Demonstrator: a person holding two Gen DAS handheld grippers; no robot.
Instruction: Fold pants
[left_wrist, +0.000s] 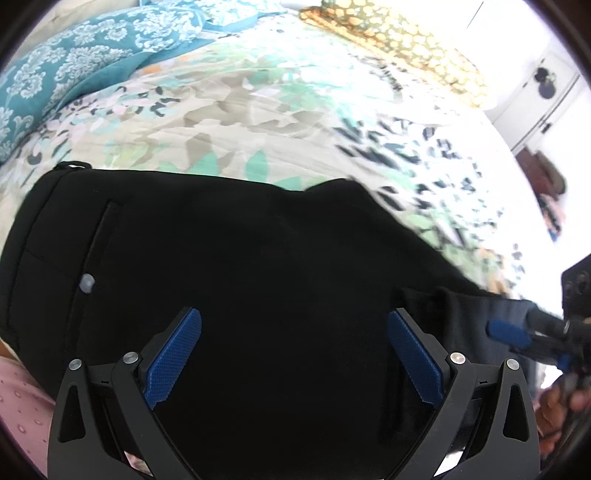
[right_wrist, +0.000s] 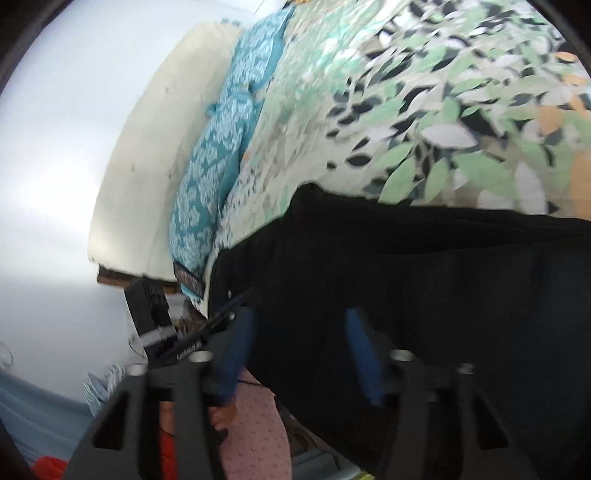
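Underneath, a leaf-printed bedspread (left_wrist: 236, 110) is carrying black fabric pants (left_wrist: 258, 258), teal patterned pillows (left_wrist: 74, 62) lying at ten o'clock. Left gripper (left_wrist: 293, 354) and right gripper (right_wrist: 299, 354) are both gaping, gripping nothing.

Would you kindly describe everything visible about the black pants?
The pants are plain black, of a matte woven-looking cloth, lying spread on the leaf-print bedspread. A welt pocket with a pale button and the waistband show at the left in the left wrist view. A fold of cloth lies at the right. The near edge reaches the bed's side. Neither hand-held gripper visibly grips them.
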